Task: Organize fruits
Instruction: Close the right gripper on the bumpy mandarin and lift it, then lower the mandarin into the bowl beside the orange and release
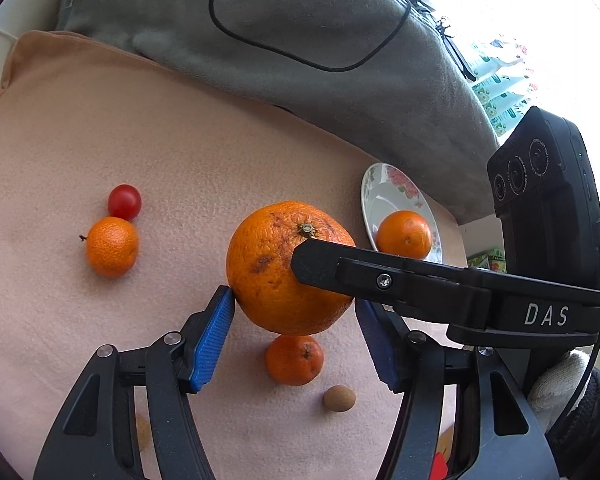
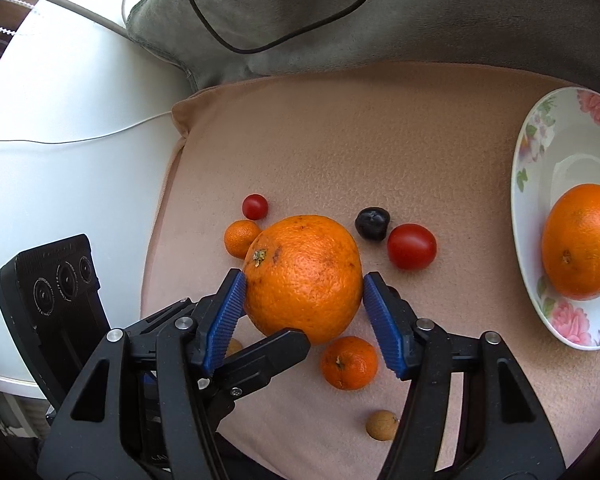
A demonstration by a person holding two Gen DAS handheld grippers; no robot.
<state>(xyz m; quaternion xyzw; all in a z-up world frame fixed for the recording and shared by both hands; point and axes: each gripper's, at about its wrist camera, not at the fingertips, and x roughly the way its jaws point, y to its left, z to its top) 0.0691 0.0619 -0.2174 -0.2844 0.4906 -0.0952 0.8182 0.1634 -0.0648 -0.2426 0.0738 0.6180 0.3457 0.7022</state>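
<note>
Both tongs, left point(image 1: 294, 320) and right point(image 2: 304, 312), clamp one large dimpled orange point(image 2: 302, 278); next, carry it rightward to the floral white plate point(image 2: 540, 152).

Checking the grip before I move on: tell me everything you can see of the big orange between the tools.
The big orange is round, with bright pebbled peel, a dry green stem stub and brown scuffs beside it. Blue ribbed pads of the right tool and the left tool press its sides, crossing grips. It seems lifted off the pink cloth, partly hiding a small mandarin.
</note>
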